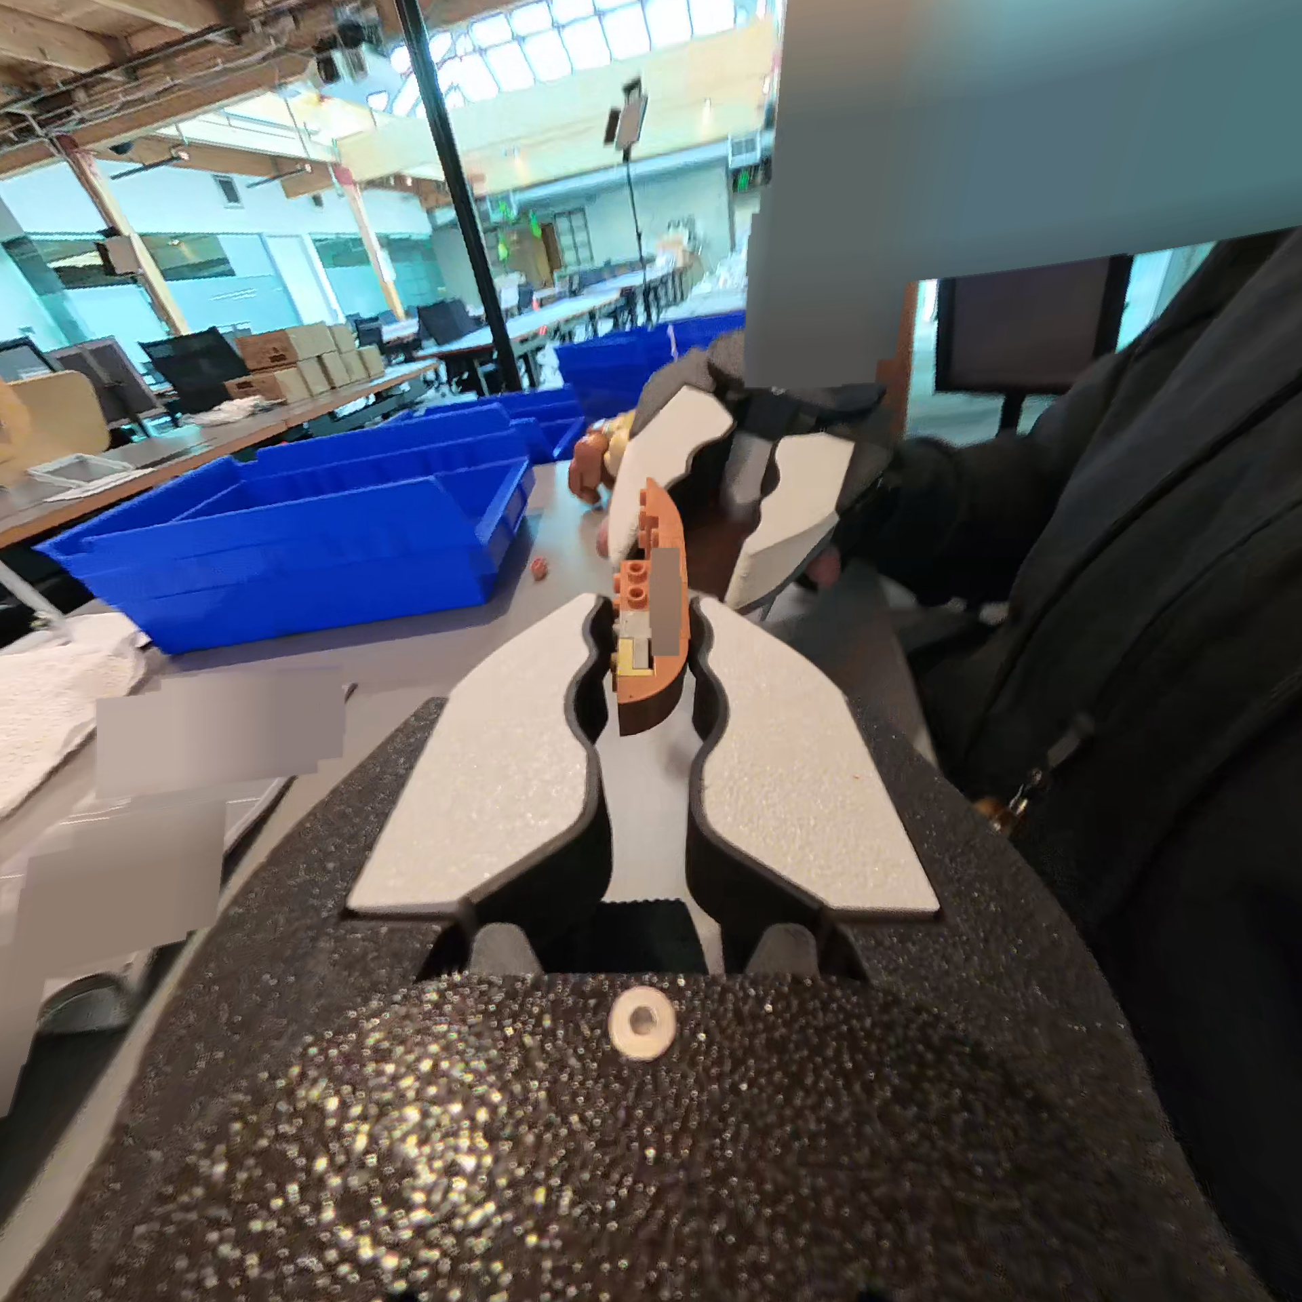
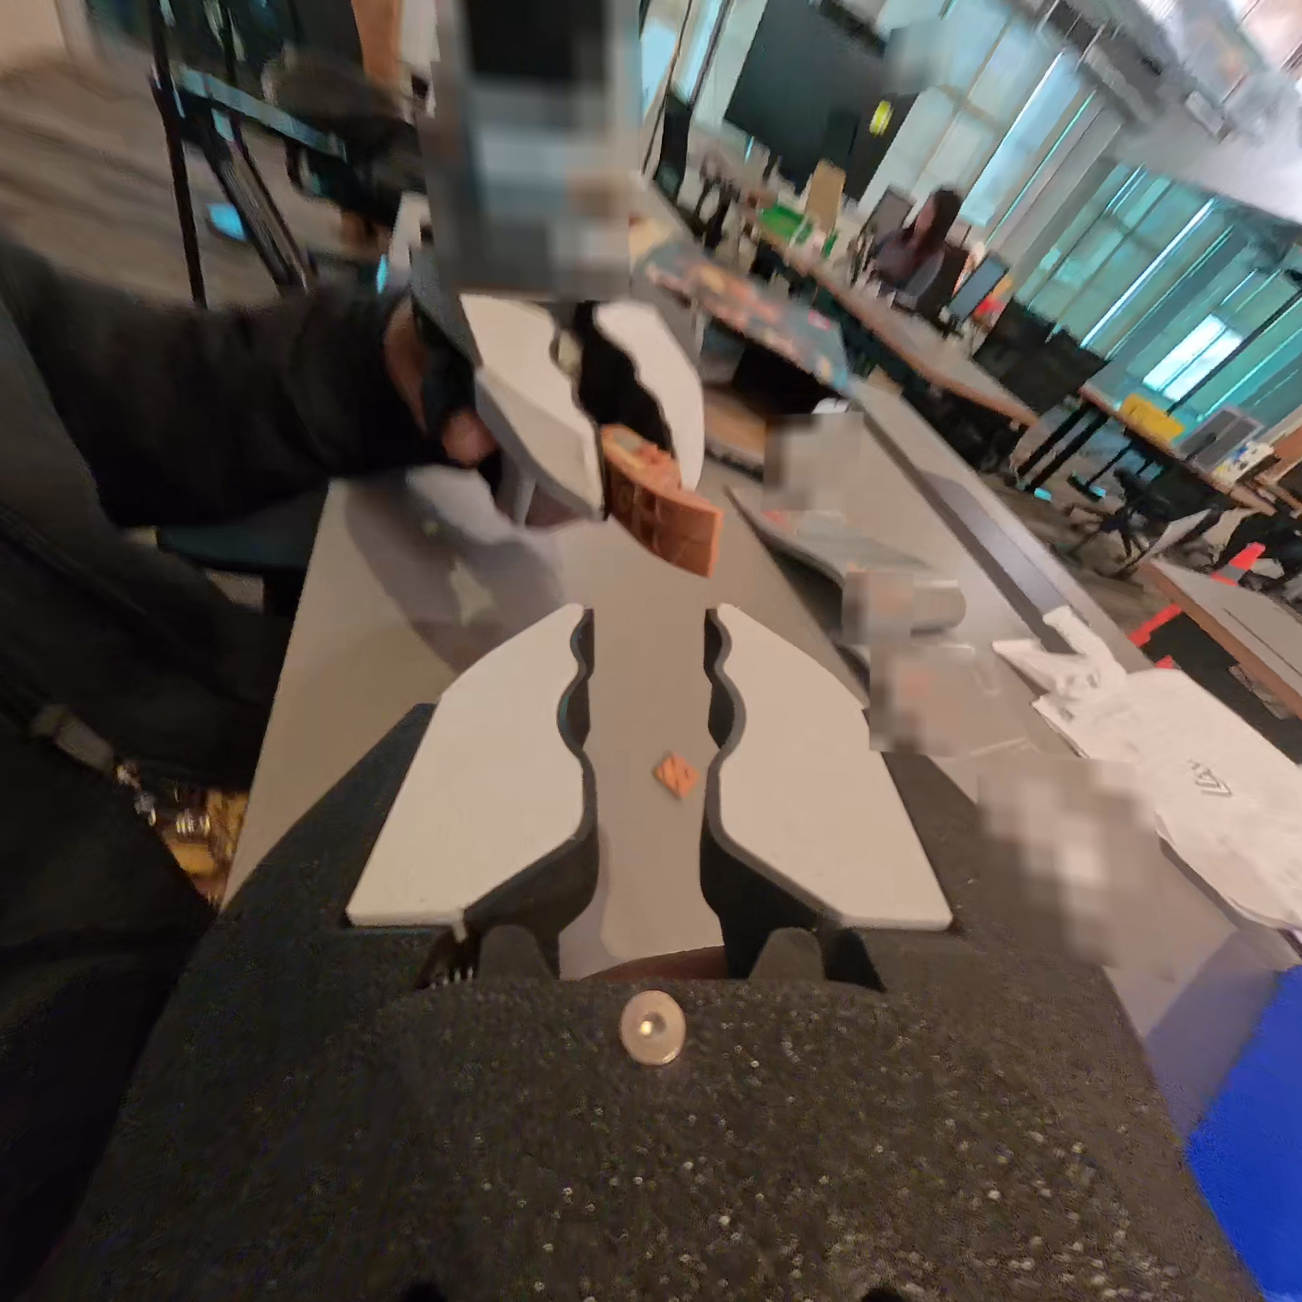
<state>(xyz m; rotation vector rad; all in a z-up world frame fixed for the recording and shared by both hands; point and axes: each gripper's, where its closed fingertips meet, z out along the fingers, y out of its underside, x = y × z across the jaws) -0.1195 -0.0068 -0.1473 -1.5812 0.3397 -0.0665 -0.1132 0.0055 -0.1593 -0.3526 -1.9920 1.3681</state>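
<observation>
Orange-brown studded brick assembly (image 1: 652, 620) is clamped in the left gripper (image 1: 645, 634). Right gripper (image 2: 648, 655) stands released, over bare grey table (image 2: 394, 599).

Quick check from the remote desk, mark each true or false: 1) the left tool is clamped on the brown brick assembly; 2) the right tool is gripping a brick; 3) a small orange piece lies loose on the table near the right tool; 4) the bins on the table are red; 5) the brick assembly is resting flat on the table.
1) True: the left tool has both pads against the brown and orange brick assembly.
2) False: the right tool stands open with only bare table between its fingers.
3) True: a small orange piece lies on the table between its fingers.
4) False: the bins are blue.
5) False: the assembly is held up off the table.
</observation>
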